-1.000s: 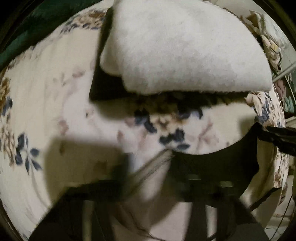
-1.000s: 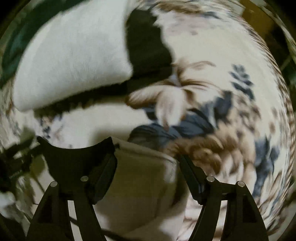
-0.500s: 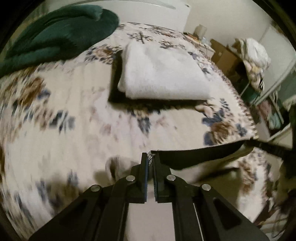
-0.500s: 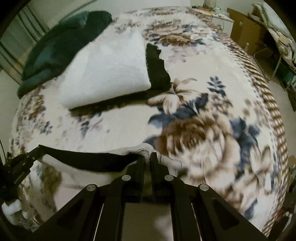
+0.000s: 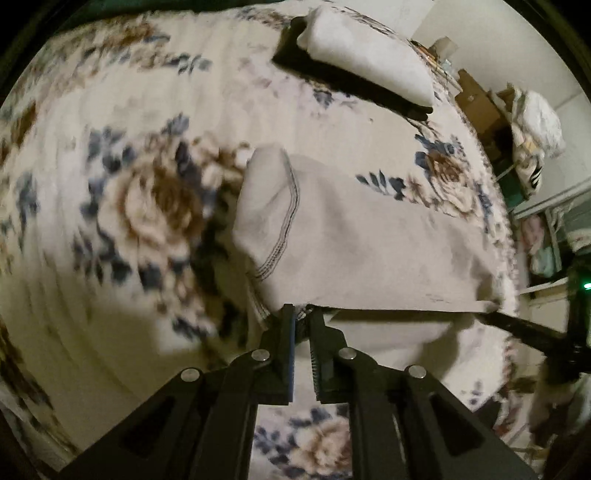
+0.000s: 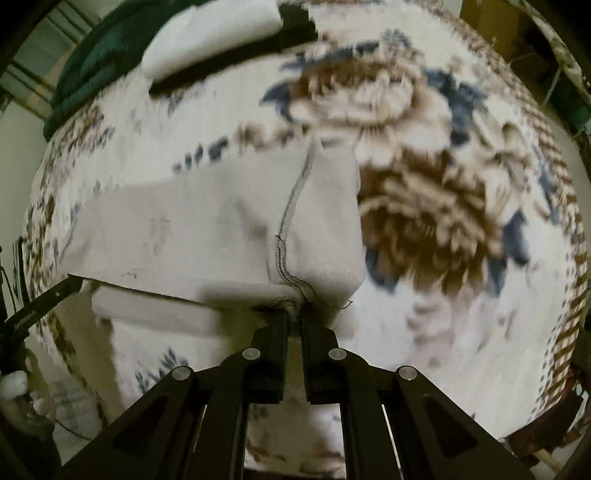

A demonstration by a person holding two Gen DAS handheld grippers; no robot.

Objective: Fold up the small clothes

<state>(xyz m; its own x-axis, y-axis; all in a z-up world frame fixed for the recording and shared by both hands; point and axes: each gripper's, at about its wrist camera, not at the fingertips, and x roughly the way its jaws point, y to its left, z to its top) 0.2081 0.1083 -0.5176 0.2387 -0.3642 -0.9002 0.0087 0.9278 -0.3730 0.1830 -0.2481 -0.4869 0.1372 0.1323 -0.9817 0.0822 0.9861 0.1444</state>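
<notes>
A beige garment (image 5: 369,240) with dark stitched seams lies spread over the floral bedspread (image 5: 110,147). Its near edge is lifted and pulled straight between both grippers. My left gripper (image 5: 301,310) is shut on that edge near a seam corner. At the far right of the left wrist view, the right gripper (image 5: 491,314) pinches the other end. In the right wrist view the garment (image 6: 203,229) stretches away to the left. My right gripper (image 6: 294,314) is shut on its edge beside the seam. The left gripper (image 6: 72,282) shows at the left margin.
A folded white cloth (image 5: 362,48) sits on a dark item at the back of the bed, also seen as the white cloth (image 6: 210,33). A green blanket (image 6: 92,66) lies behind it. The bed's edge (image 5: 495,206) drops off at the right, with cluttered shelves and boxes beyond.
The right jaws, open around cloth a second ago, have shut on the garment. Both grippers moved across the bed away from the white cloth, and the garment now lies spread out beyond them.
</notes>
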